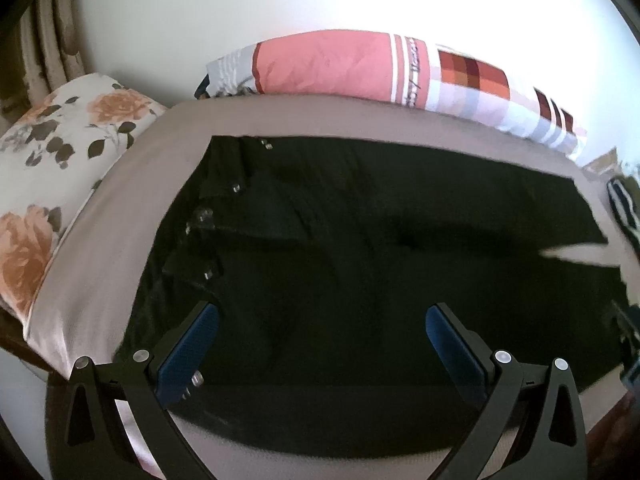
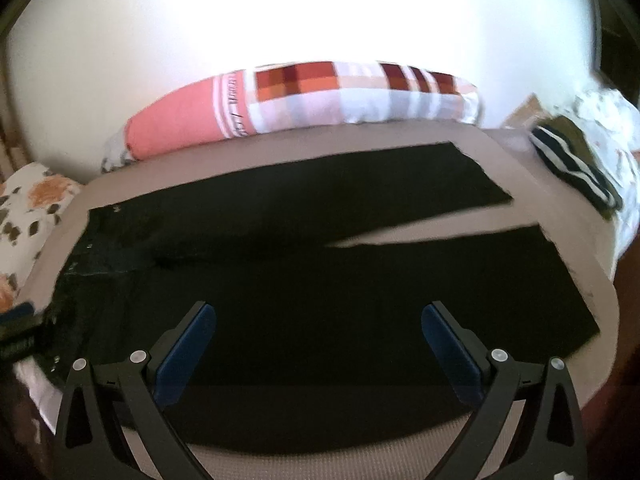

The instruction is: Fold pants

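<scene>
We see black pants [image 1: 360, 240] spread flat on a taupe bed [image 1: 120, 240], both legs unfolded. Our left gripper [image 1: 322, 340] hangs above the garment with its blue pads [image 1: 188, 356] wide apart and nothing between them. Beyond the left finger lies the waistband [image 1: 224, 208], where small metal rivets and a button catch the light; beyond the right finger the two legs run outward, and a narrow wedge of bedding shows between them near the hems.

Our right gripper [image 2: 319, 340] is likewise spread, its fingers [image 2: 452, 356] holding nothing, and it hangs over the nearer leg [image 2: 360, 320]. Ahead of these fingers and to their right the farther leg [image 2: 360, 184] diverges from the nearer one, leaving a pale gap between them. The waistband [image 2: 92, 248] sits well off to the left of the left finger.

Past the pants, along the far edge of the bed, rests a long pillow [image 2: 300, 96] with a pink section and a red-and-orange check. A floral pillow [image 1: 52, 168] lies beyond the waistband, left of the left gripper's fingers. A striped cloth [image 2: 572, 164] lies beyond the hems, right of the right gripper's fingers. A bright white wall [image 2: 280, 20] fills the background.
</scene>
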Motion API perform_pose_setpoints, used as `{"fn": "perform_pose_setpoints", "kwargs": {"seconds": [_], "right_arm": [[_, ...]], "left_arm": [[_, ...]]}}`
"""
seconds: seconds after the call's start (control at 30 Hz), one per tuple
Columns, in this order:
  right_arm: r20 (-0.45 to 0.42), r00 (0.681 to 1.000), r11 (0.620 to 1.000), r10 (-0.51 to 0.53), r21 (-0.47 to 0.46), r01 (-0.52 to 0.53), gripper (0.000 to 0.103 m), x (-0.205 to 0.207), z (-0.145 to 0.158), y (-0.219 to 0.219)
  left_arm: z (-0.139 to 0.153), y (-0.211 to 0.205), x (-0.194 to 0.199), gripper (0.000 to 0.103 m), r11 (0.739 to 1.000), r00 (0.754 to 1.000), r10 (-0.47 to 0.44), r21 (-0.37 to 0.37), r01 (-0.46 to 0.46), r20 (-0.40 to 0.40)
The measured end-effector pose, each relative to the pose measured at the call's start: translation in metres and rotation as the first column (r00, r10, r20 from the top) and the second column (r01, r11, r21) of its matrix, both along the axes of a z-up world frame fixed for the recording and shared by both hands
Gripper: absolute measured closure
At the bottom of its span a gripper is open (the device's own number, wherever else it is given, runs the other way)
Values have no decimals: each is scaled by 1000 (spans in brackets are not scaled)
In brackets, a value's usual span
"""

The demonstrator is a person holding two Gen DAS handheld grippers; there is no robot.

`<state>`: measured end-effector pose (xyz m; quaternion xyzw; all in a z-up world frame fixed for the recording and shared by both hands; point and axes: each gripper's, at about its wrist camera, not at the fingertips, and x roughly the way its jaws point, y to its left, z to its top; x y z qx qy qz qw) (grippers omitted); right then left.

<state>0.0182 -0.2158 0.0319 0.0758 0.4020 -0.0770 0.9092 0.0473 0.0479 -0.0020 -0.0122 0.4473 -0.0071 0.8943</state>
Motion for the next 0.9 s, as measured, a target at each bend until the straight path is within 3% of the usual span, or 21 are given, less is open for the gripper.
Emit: {"fn": "perform_pose_setpoints", "kwargs": {"seconds": [0.23,0.43,0.6,0.67,0.9], "right_arm": [[40,992,985,120,117,-124,0,31,17,2],[19,985,963,169,212,-169,0,73,14,5],[-49,982,953,180,256,-161,0,109,-1,9],[-67,981,948,180,277,-155,0,124,-8,10],[-127,982,948,143,303,-99,0,163,-30,12]], "left_arm": [[20,60,59,1,995,999,25,-97,-22,26],[11,118,121,9,976,999,45,-212,-51,-29],[-11,160,167,26,934,996,55,-349,-77,-75],[-24,171,185,42,909,994,31,-410,-72,-106],[-66,201,228,47,816,977,-40,-572,-90,-212]]}}
